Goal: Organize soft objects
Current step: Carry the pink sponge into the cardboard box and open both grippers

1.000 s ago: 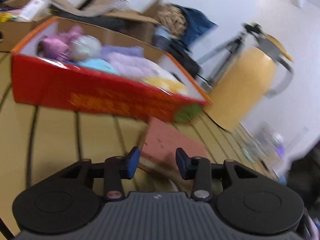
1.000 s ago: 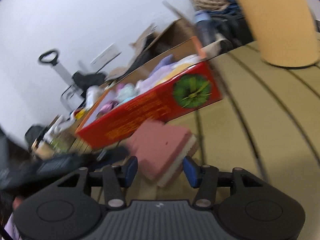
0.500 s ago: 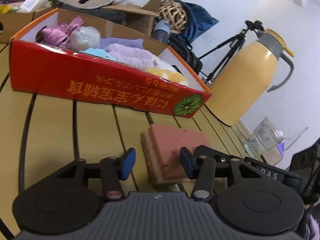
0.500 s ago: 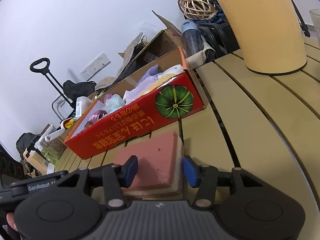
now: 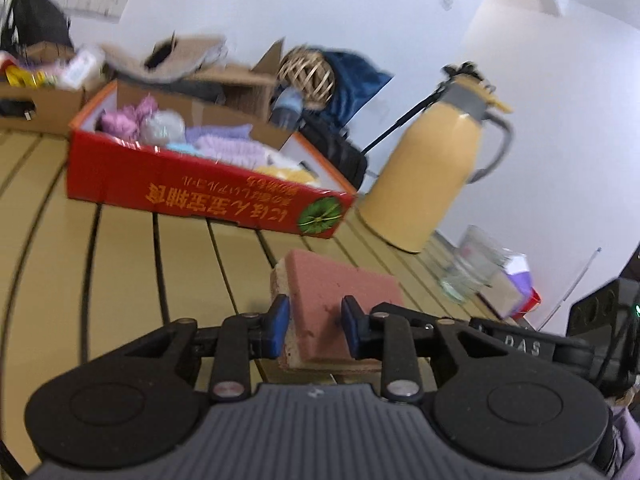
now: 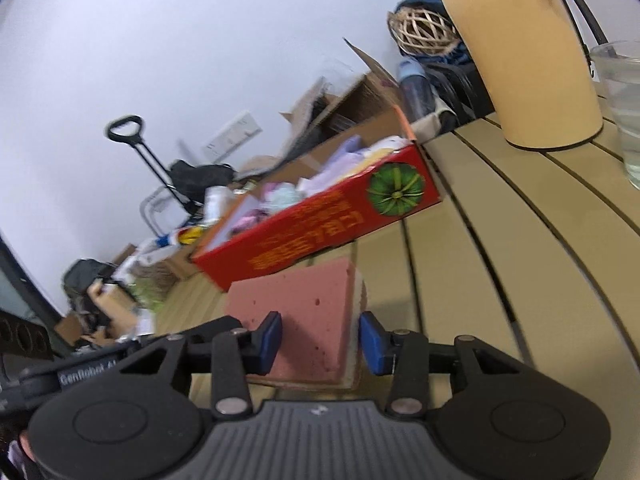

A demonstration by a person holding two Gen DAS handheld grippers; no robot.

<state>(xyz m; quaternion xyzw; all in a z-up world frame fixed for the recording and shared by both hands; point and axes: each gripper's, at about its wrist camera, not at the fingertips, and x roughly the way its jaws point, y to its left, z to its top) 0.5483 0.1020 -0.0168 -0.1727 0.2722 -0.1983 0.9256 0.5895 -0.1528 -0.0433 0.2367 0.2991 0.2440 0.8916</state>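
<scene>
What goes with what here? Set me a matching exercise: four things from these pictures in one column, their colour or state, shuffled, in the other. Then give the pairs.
Things:
1. sponge
2. box
3. jug
4. glass

Colour or state:
a. clear
b. red, with soft things inside
c. pink on top
d. yellow, standing upright

Pairs: 1-c, 2-b, 3-d, 4-a

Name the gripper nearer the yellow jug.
Right gripper: at the sponge end toward the yellow jug. Left gripper: at its far end. Both jaws have just been closing, sponge between.
</scene>
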